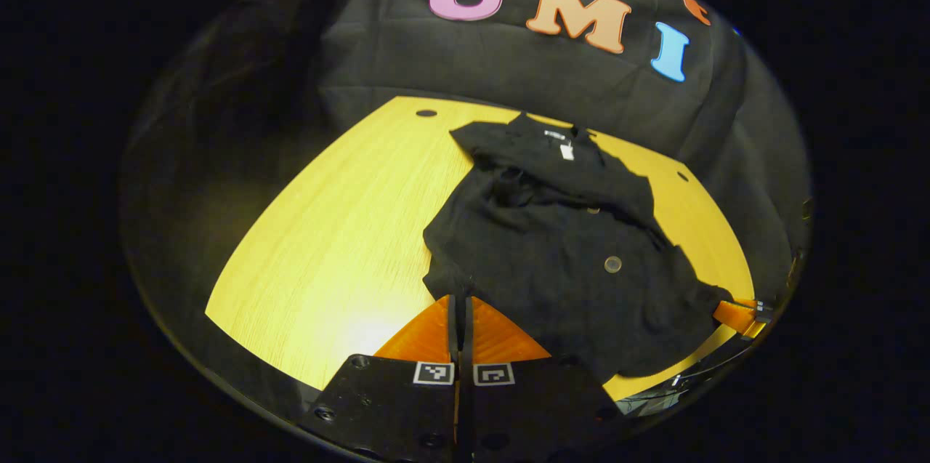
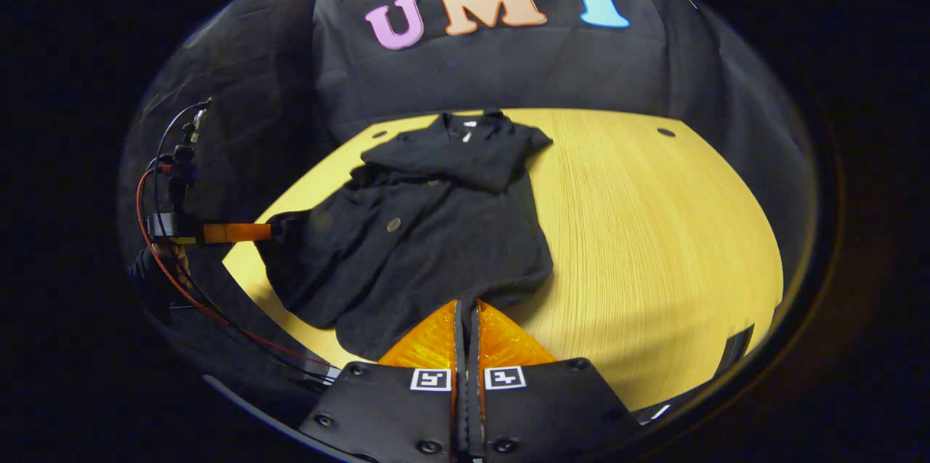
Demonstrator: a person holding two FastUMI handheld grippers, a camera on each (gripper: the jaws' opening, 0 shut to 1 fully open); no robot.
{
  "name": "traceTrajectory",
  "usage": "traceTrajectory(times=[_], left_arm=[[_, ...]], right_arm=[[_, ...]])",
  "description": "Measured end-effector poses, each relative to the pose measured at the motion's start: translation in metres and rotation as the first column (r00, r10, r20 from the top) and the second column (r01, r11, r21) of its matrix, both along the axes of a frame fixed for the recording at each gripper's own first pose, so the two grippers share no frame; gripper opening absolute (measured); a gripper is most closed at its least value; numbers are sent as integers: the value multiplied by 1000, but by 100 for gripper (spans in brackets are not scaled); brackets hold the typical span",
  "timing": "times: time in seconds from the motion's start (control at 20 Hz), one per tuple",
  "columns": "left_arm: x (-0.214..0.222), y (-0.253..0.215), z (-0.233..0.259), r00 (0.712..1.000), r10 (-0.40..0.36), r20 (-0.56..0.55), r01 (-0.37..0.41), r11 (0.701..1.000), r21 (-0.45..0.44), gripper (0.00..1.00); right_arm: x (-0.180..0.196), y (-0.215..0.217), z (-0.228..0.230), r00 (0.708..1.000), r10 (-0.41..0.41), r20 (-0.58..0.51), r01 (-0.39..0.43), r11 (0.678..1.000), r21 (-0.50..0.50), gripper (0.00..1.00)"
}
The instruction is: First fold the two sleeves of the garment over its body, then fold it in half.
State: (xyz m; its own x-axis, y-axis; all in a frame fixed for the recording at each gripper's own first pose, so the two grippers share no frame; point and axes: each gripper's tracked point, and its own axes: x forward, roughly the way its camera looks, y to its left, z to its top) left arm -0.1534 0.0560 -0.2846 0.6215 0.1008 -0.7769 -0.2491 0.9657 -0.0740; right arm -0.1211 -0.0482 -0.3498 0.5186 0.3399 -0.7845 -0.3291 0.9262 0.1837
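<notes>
**Hem corners pinched, half-fold ready to carry**

Table first: a pale wooden top filled the booth floor, with the booth's black cloth wall behind it. Bare wood lay to either side of the cloth.

Garment lay spread across the middle of that table, collar end toward the wall, hem end toward the holder. It was dark, buttoned, with a small white tag at the neck. Both sleeves seemed already laid over the body, as a thicker folded band sat across the chest below the collar; so the step in hand, as I judged it, was the fold in half.

Left gripper had its two fingers pressed together on the near hem corner on its side, cloth caught between the tips. Right gripper did the same at the other hem corner, fingers closed on the edge. In the right gripper view the other tool reached in from the side to meet the cloth edge, confirming that both corners were held.

To do it well, I judged that both corners wanted lifting together and level, then carrying toward the collar at one pace, so the hem would land square on the shoulders. Lifting only enough to clear the body would keep the folded sleeves from sliding out. A thin pinch on soft fabric could slip, so the pull should be gentle.
</notes>
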Motion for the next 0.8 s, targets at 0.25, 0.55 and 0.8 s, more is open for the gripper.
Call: traceTrajectory(times=[0.25, 0.55, 0.8], left_arm=[[42, -7, 32, 997, -17, 80, 17, 1000, -7, 0], [91, 3, 56, 989, -49, 137, 51, 999, -17, 0], [130, 20, 58, 985, -96, 145, 93, 995, 23, 0]], right_arm=[[37, 11, 30, 997, -2, 82, -2, 999, 48, 3], [85, 23, 60, 987, -55, 154, 44, 996, 71, 3], [130, 27, 75, 974, -96, 205, 85, 994, 62, 6]])
